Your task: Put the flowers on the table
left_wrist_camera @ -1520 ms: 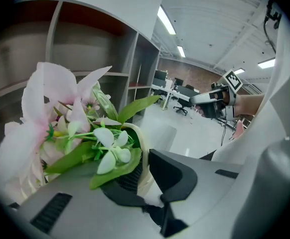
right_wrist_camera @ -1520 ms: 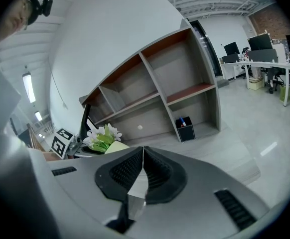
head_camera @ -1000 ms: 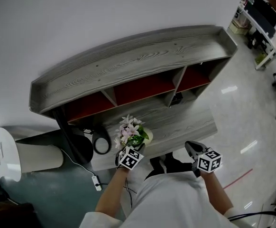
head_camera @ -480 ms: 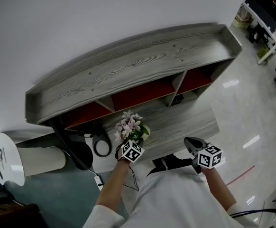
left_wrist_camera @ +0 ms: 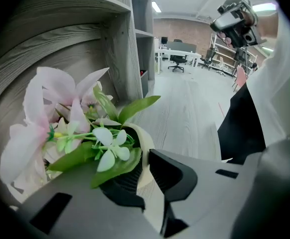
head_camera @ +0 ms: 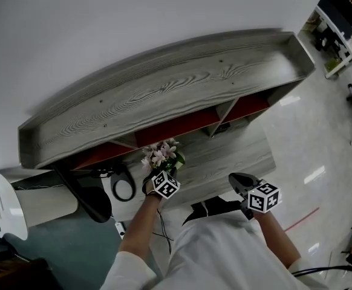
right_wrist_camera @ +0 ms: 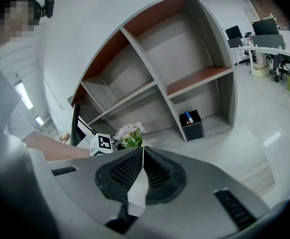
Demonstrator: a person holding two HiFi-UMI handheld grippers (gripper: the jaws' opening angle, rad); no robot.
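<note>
Flowers point(left_wrist_camera: 80, 128) — pink and white blooms, green leaves — sit in a cream pot point(left_wrist_camera: 146, 151) gripped by the left gripper point(left_wrist_camera: 144, 167). Its fingers point(left_wrist_camera: 177, 173) grasp the pot, and the cream rim runs between the two pads, partly under the leaves. The pot base is hidden, so contact with the grey wood-grain worktop point(head_camera: 227, 156) can't be told. The flowers are at its left part, just in front of the shelf unit point(head_camera: 164, 92). Right gripper point(right_wrist_camera: 143, 152): fingers clenched together with nothing between, well apart from the flowers. The only print close by is the square markers on each cube point(head_camera: 264, 197). A small black box point(right_wrist_camera: 191, 125) stands in a lower shelf compartment — any label is too small to read. A white round object point(head_camera: 0, 205) at far left has illegible dark print.
</note>
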